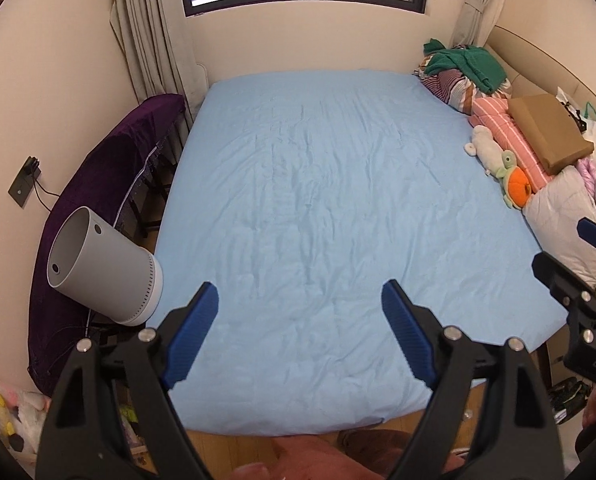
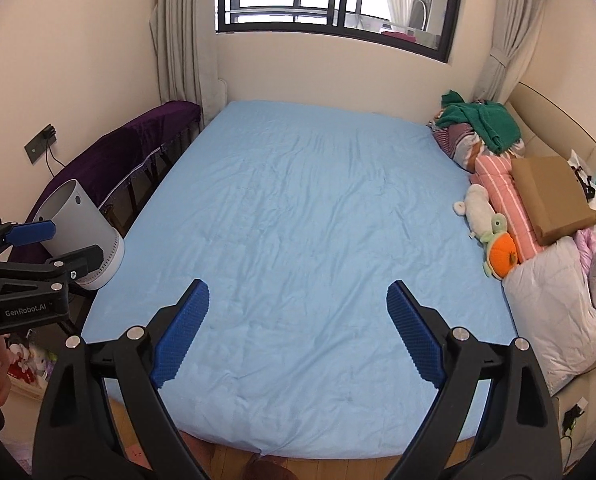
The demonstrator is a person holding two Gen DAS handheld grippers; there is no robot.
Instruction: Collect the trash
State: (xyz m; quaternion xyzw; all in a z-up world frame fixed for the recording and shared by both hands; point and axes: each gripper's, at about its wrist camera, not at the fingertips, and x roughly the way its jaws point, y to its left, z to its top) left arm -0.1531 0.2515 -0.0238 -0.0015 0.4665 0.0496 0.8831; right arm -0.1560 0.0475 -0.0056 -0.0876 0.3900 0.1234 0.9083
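Note:
A grey cylindrical bin [image 1: 102, 268] with an open top stands at the left edge of the blue bed [image 1: 337, 208]; it also shows in the right wrist view [image 2: 80, 232]. My left gripper [image 1: 299, 292] is open and empty above the foot of the bed. My right gripper [image 2: 298, 292] is open and empty, also above the foot of the bed [image 2: 298, 240]. The right gripper shows at the right edge of the left wrist view [image 1: 577, 264], and the left gripper shows at the left edge of the right wrist view [image 2: 46, 244]. No trash is visible on the sheet.
Along the bed's right side lie a green cloth on striped bedding [image 1: 465, 68], a brown box [image 1: 549, 132], a plush turtle [image 1: 513, 184] and a grey pillow [image 1: 565, 224]. A purple-covered bench [image 1: 110, 184] stands left of the bed. Wooden floor [image 1: 234, 444] lies below.

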